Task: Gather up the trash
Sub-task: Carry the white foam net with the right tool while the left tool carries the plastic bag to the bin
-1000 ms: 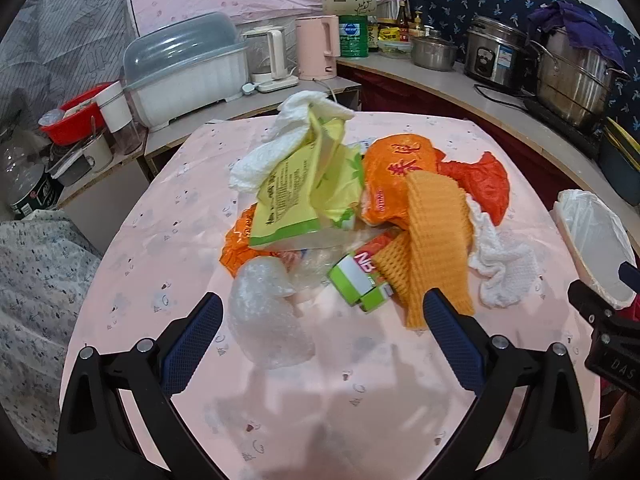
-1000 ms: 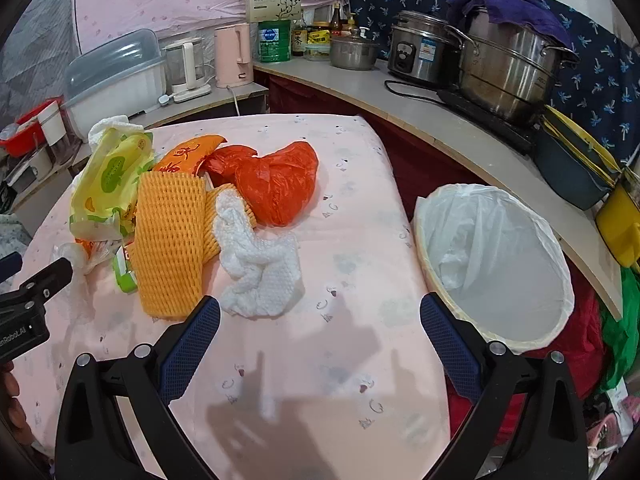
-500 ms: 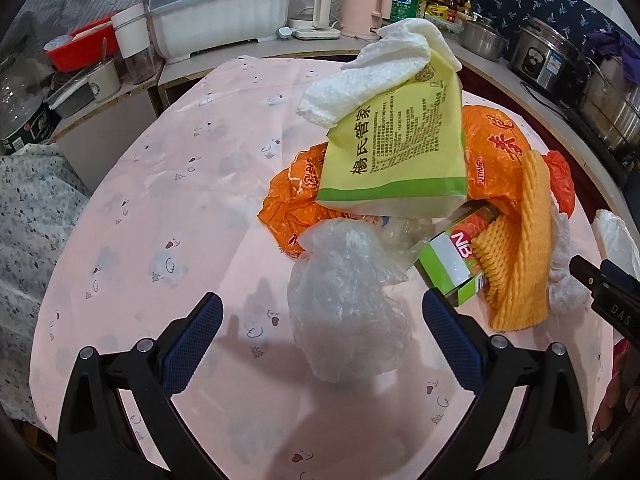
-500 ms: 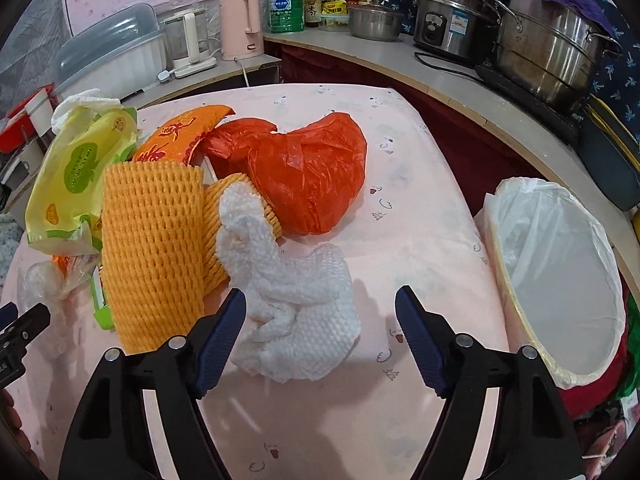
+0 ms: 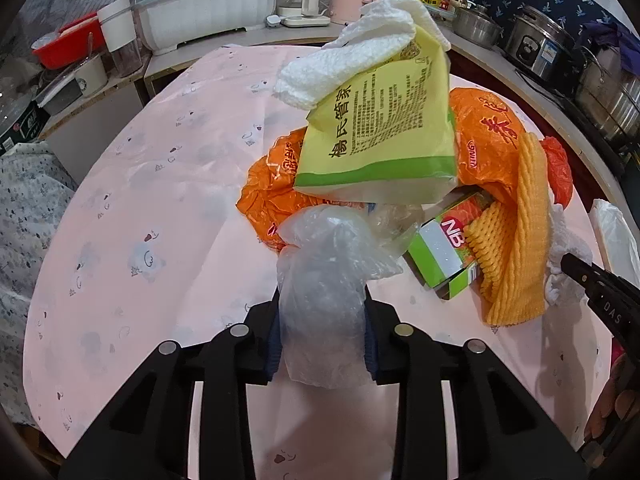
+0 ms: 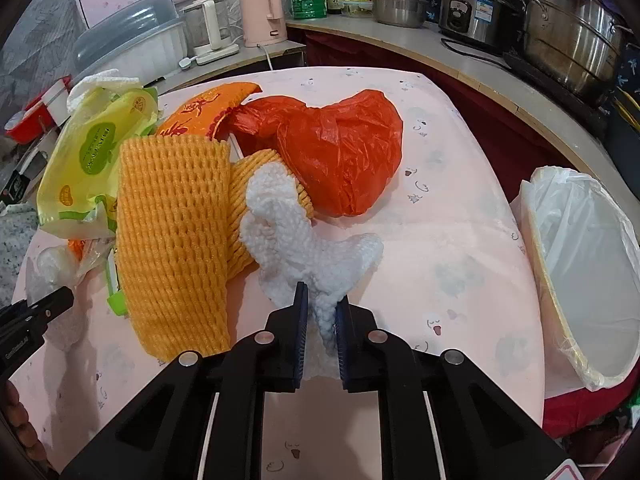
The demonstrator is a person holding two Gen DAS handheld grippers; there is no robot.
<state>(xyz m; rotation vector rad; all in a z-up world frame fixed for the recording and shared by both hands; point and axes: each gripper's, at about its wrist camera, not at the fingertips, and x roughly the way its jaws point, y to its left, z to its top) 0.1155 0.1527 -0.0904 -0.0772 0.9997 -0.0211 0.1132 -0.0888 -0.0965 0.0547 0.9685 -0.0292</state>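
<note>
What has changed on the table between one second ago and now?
Both grippers came down toward the pile from open. The left gripper is closing on the clear plastic bag; the right gripper has pinched the white foam net. The orange foam net, red bag, yellow pack and lined bin stayed put.

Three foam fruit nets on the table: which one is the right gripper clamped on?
The white foam net, at the pile's near edge. The right gripper pinches its lower tail; both orange foam nets lie untouched beside it.
</note>
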